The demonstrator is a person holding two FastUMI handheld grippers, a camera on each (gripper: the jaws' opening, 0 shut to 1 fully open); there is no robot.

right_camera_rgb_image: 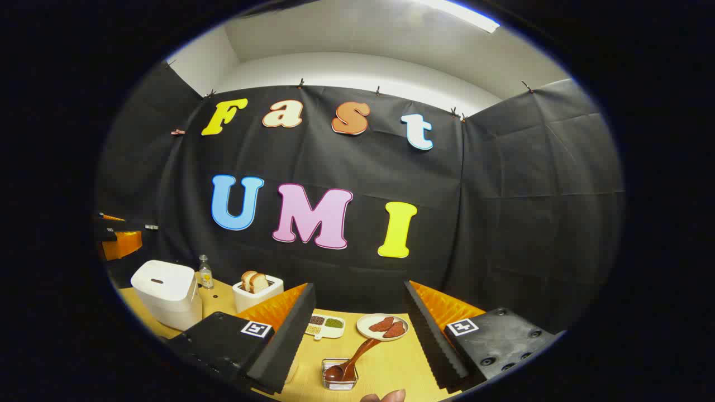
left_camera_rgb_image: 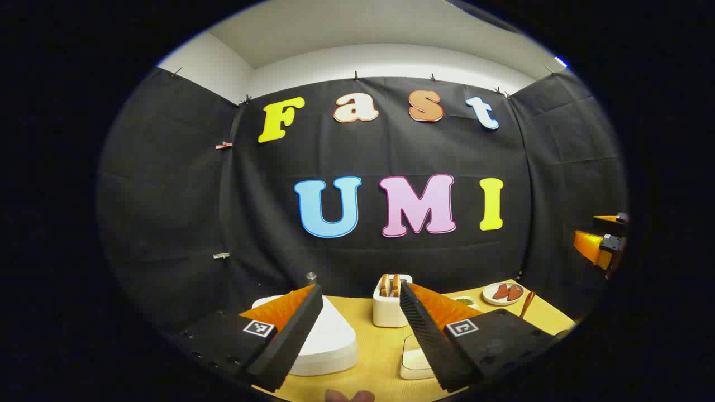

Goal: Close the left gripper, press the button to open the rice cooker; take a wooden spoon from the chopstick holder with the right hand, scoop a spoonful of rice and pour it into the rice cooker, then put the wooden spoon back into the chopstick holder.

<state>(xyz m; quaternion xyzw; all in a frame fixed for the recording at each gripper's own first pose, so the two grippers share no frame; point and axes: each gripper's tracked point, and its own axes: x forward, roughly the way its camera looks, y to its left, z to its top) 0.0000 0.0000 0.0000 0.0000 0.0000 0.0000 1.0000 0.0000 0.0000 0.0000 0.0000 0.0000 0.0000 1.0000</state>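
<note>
In the left gripper view my left gripper [left_camera_rgb_image: 361, 287] stands open over the table's near edge, nothing between its fingers. The white rice cooker [left_camera_rgb_image: 329, 340], lid down, sits just behind its left finger. In the right gripper view my right gripper [right_camera_rgb_image: 359, 285] is open too and holds nothing. Below and between its fingers a wooden spoon [right_camera_rgb_image: 352, 360] leans in a small clear holder [right_camera_rgb_image: 339, 378], bowl down and handle pointing up to the right. The rice cooker [right_camera_rgb_image: 167, 293] stands far left there, with the left gripper [right_camera_rgb_image: 117, 237] above it at the edge.
On the yellow table [right_camera_rgb_image: 385, 368] stand a white toaster with bread [right_camera_rgb_image: 257, 293], a small bottle [right_camera_rgb_image: 205, 272], a compartment dish of grains [right_camera_rgb_image: 325, 326] and a plate of red slices [right_camera_rgb_image: 382, 326]. A shallow white dish [left_camera_rgb_image: 416, 363] lies by the left gripper's right finger.
</note>
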